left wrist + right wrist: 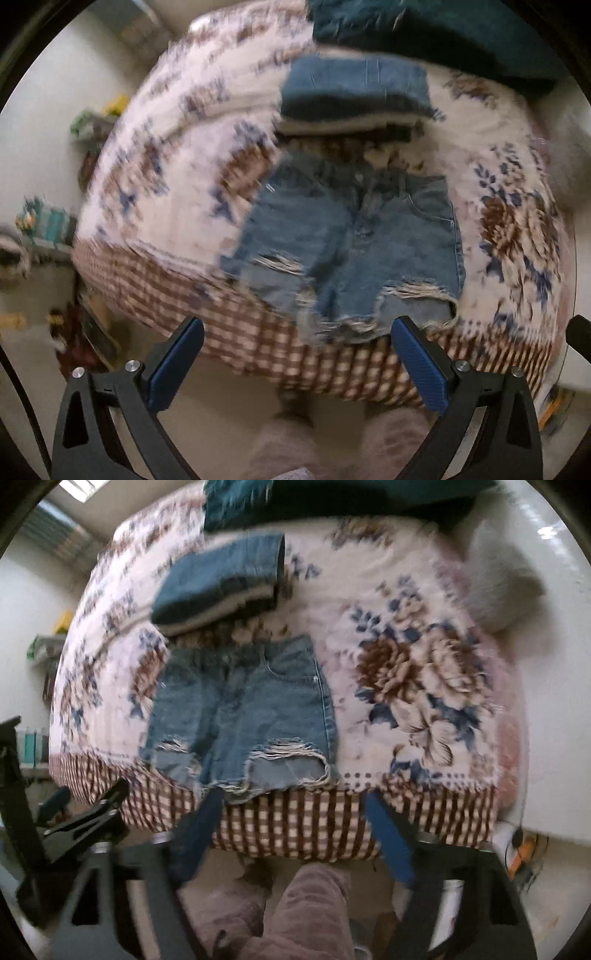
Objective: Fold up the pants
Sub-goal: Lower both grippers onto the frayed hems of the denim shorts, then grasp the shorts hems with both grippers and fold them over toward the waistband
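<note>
Both tongs hang off the bed's point(388, 602) near edge with nothing held: the left gripper point(297, 363) and the right gripper point(291, 834) each have their fingers spread wide. The denim shorts point(240, 709) lie flat and unfolded at that near edge, ripped hems toward the grippers, waistband just beside a stack of folded clothes point(221, 583).

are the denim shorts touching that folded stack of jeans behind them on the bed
Apart. The right wrist view shows a strip of blanket between the denim shorts and the folded stack of jeans.
</note>
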Motion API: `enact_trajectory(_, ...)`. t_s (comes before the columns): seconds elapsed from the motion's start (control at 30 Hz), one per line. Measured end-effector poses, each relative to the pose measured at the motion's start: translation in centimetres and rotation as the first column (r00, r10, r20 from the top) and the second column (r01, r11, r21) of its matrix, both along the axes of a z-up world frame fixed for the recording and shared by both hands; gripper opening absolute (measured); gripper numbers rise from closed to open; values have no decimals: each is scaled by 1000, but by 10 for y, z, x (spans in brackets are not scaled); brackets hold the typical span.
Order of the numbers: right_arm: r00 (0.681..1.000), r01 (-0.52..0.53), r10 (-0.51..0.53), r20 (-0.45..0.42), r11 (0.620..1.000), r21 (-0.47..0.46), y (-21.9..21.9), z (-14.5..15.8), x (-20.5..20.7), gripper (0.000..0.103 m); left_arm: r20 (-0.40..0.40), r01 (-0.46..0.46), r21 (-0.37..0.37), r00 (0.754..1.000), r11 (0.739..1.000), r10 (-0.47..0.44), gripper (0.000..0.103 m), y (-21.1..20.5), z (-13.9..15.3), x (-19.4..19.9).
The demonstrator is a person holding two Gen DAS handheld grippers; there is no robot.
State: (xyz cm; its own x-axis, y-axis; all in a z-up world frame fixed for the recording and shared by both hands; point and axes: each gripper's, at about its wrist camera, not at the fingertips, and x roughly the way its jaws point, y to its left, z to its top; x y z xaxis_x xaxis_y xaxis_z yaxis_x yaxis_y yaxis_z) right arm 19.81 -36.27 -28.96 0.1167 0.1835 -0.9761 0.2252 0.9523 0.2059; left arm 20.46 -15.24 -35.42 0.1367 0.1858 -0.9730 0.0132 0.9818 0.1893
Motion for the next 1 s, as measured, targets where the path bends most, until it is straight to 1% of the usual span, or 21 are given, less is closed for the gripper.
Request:
enact_trajectory(0.03, 999, -28, 28, -31, 1000, 15, -12, -23, 18, 55, -28, -28, 3, 999, 1000, 28, 103, -13, -25, 7)
enact_trajectory(0.07, 998, -44, 45, -49, 999, 21, -19, -38, 29, 53, -45, -43, -11, 998, 999, 42, 103, -20, -40, 9)
enact_trajectory(0.1, 996, -63, 65, -61, 998, 31, -30, -58, 43, 53, -59, -57, -31, 997, 998, 55, 103, -29, -57, 10)
enact_trajectory(0.13, 994, -84, 86, -67, 996, 31, -40, -77, 57, 53, -75, -71, -45, 995, 996, 68, 103, -40, -79, 13)
enact_trajectory(0.17, 992, -101, 103, -76, 994, 29, -47, -90, 64, 53, -95, -85, -62, 992, 994, 79, 103, -51, -102, 15)
enact_trajectory(0.23, 986, -126, 128, -109, 992, 31, -64, -128, 85, 53, -149, -120, -78, 983, 990, 107, 103, -76, -149, 15)
enact_trajectory(0.27, 984, -114, 118, -135, 993, 38, -77, -153, 96, 53, -169, -138, -96, 978, 986, 120, 103, -84, -162, 15)
enact_trajectory(0.33, 977, -97, 110, -183, 992, 81, -89, -185, 103, 53, -196, -160, -113, 971, 981, 135, 103, -105, -187, 9)
enact_trajectory(0.4, 968, -77, 104, -227, 989, 125, -101, -218, 114, 55, -210, -136, -102, 971, 985, 112, 102, -127, -203, 2)
enact_trajectory(0.47, 961, -78, 118, -252, 984, 163, -110, -246, 126, 57, -216, -101, -98, 973, 990, 78, 102, -150, -215, -8)
enact_trajectory(0.53, 956, -86, 136, -259, 977, 193, -108, -262, 134, 58, -214, -69, -100, 976, 993, 46, 98, -169, -224, -16)
enact_trajectory(0.57, 953, -89, 148, -265, 971, 223, -108, -275, 143, 58, -217, -47, -101, 976, 994, 24, 94, -179, -232, -19)
enact_trajectory(0.6, 951, -90, 157, -267, 965, 245, -106, -280, 149, 59, -226, -28, -104, 974, 994, 4, 80, -188, -240, -20)
enact_trajectory(0.63, 949, -91, 166, -268, 959, 270, -104, -288, 157, 60, -240, -15, -104, 971, 994, -10, 60, -193, -247, -21)
enact_trajectory(0.67, 947, -96, 179, -267, 951, 295, -99, -294, 166, 61, -258, -4, -98, 966, 995, -22, 54, -197, -256, -22)
enact_trajectory(0.7, 946, -103, 192, -263, 943, 315, -95, -298, 173, 61, -254, -9, -99, 967, 995, -17, 43, -197, -259, -21)
enact_trajectory(0.73, 944, -112, 205, -257, 936, 335, -90, -304, 183, 61, -236, -25, -108, 972, 994, -1, 26, -193, -257, -18)
enact_trajectory(0.8, 940, -143, 241, -239, 920, 366, -75, -314, 203, 61, -226, -53, -110, 974, 993, 27, 13, -185, -252, -13)
enact_trajectory(0.83, 938, -155, 254, -237, 915, 372, -67, -318, 210, 61, -227, -73, -115, 973, 991, 45, 7, -180, -247, -10)
enact_trajectory(0.97, 917, -207, 307, -255, 911, 356, -41, -333, 236, 61, -223, -99, -109, 972, 989, 73, 5, -167, -226, 1)
enact_trajectory(1.0, 911, -223, 325, -253, 906, 359, -33, -334, 241, 59, -221, -104, -108, 972, 989, 78, 5, -165, -222, 7)
